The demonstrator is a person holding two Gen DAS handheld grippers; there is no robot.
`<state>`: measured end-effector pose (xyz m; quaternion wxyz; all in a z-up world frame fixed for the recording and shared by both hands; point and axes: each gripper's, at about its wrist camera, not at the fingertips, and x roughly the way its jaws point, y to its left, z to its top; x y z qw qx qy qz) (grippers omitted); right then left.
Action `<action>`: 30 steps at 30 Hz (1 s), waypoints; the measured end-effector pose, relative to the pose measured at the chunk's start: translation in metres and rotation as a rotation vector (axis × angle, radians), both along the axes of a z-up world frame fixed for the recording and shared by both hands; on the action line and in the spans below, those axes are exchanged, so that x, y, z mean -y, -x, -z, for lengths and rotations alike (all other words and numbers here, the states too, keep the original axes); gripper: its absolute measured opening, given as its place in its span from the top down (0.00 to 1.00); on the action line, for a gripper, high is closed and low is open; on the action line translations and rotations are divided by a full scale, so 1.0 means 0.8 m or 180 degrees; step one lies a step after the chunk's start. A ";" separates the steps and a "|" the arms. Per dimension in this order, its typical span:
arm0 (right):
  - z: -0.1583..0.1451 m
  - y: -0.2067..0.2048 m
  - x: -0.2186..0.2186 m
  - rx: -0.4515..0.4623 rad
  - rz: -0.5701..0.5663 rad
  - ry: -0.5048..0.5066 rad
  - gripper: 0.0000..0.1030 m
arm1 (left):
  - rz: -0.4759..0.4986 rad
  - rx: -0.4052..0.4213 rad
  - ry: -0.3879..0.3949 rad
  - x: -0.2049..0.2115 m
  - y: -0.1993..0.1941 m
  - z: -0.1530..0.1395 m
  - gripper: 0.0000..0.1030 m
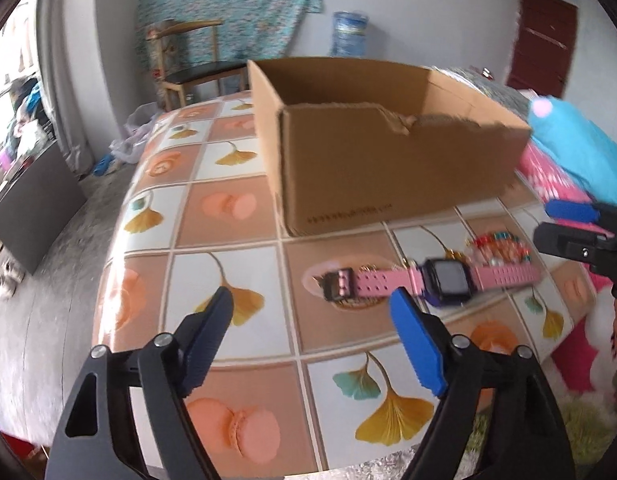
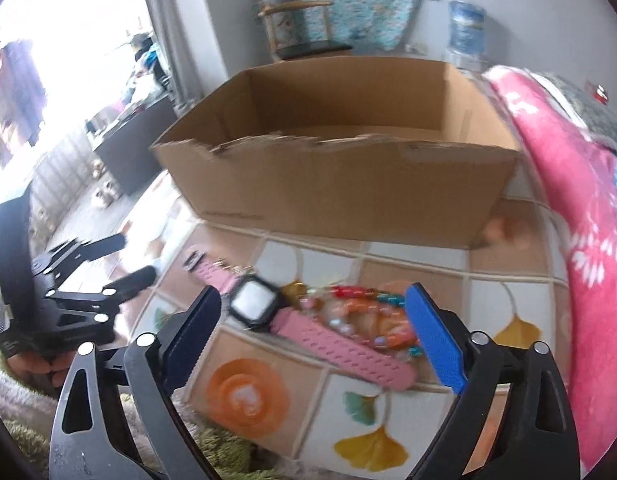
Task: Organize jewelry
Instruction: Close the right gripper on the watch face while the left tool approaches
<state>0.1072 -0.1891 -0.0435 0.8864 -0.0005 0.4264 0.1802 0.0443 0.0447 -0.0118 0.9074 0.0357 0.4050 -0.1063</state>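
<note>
Jaws released on both my left gripper [image 1: 310, 334] and right gripper [image 2: 312, 330], I should straddle the pink watch [image 2: 308, 320] lying beside the beaded bracelet [image 2: 372, 312] on the bench [image 1: 228, 240] before the cardboard box [image 2: 340, 160], pinching its strap squarely.

1 pink watch [image 2: 308, 330], 1 beaded bracelet [image 2: 372, 316], 1 cardboard box [image 2: 340, 184], 2 grippers: left [image 1: 312, 320] & right [image 2: 314, 322]. 1 chair [image 1: 192, 60], 1 water jug [image 1: 349, 34].

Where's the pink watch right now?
The watch lies flat on the patterned table, in front of the cardboard box. In the right wrist view it is low centre, its strap touching the bead bracelets on its right.
</note>
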 end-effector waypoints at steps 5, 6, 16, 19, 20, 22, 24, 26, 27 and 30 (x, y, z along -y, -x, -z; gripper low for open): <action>0.010 0.000 -0.039 0.0035 -0.0226 0.0261 0.26 | 0.0198 0.0092 -0.0113 0.010 -0.001 0.005 0.36; 0.011 0.000 -0.043 0.0043 -0.0259 0.0304 0.31 | 0.0208 0.0087 -0.0109 0.010 -0.001 0.005 0.38; 0.036 -0.001 -0.088 0.0214 -0.0996 0.0973 0.45 | 0.0128 -0.0014 -0.0001 0.005 -0.014 0.024 0.66; 0.042 -0.006 -0.095 0.0154 -0.1146 0.1039 0.46 | 0.0068 -0.0052 0.0050 -0.002 -0.019 0.028 0.72; 0.045 -0.008 -0.096 0.0118 -0.1188 0.1070 0.46 | 0.0054 -0.0063 0.0062 -0.004 -0.020 0.029 0.73; 0.051 -0.011 -0.099 0.0042 -0.1258 0.1119 0.48 | 0.0038 -0.0096 0.0098 -0.008 -0.021 0.032 0.75; 0.057 -0.016 -0.104 -0.0004 -0.1299 0.1164 0.50 | 0.0039 -0.0113 0.0127 -0.010 -0.022 0.033 0.76; 0.061 -0.017 -0.104 -0.0074 -0.1349 0.1181 0.55 | 0.0051 -0.0117 0.0139 -0.011 -0.021 0.033 0.76; 0.063 -0.018 -0.105 -0.0086 -0.1353 0.1199 0.55 | 0.0063 -0.0109 0.0145 -0.011 -0.021 0.033 0.76; 0.063 -0.018 -0.102 -0.0083 -0.1400 0.1195 0.56 | 0.0128 -0.0058 0.0166 -0.011 -0.016 0.027 0.76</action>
